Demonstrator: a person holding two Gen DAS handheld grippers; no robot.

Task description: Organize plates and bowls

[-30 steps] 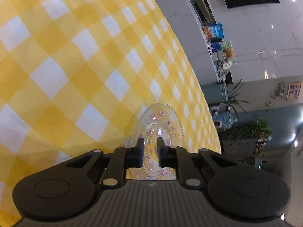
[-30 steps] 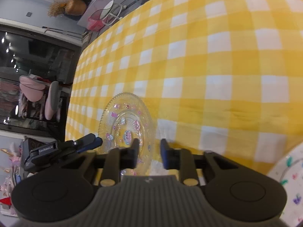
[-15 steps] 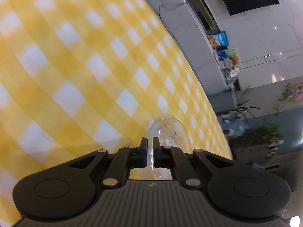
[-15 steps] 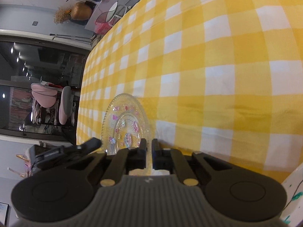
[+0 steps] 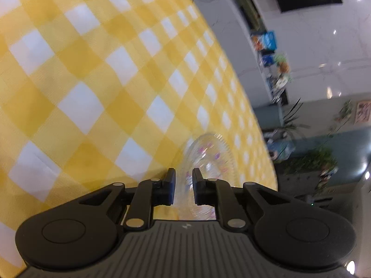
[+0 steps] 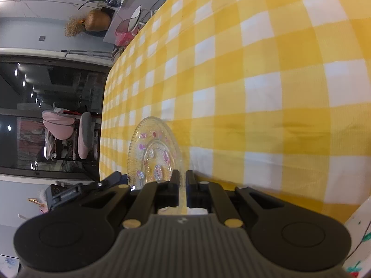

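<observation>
Right wrist view: your right gripper (image 6: 182,180) is pinched on the near rim of the glass plate (image 6: 154,149) (clear, ridged edge, pink dots), which runs toward 11 o'clock over the yellow-check tablecloth (image 6: 255,69). Left gripper (image 5: 183,180): jaws opening, pads off the rim btwn them.

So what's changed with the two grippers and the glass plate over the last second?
The right gripper has closed from an open gap onto the rim of the glass plate and now pinches it. The left gripper pinched shut on the plate's opposite edge half a second ago, and its jaws are opening again, the rim between them. The plate stays over the yellow checked tablecloth.
</observation>
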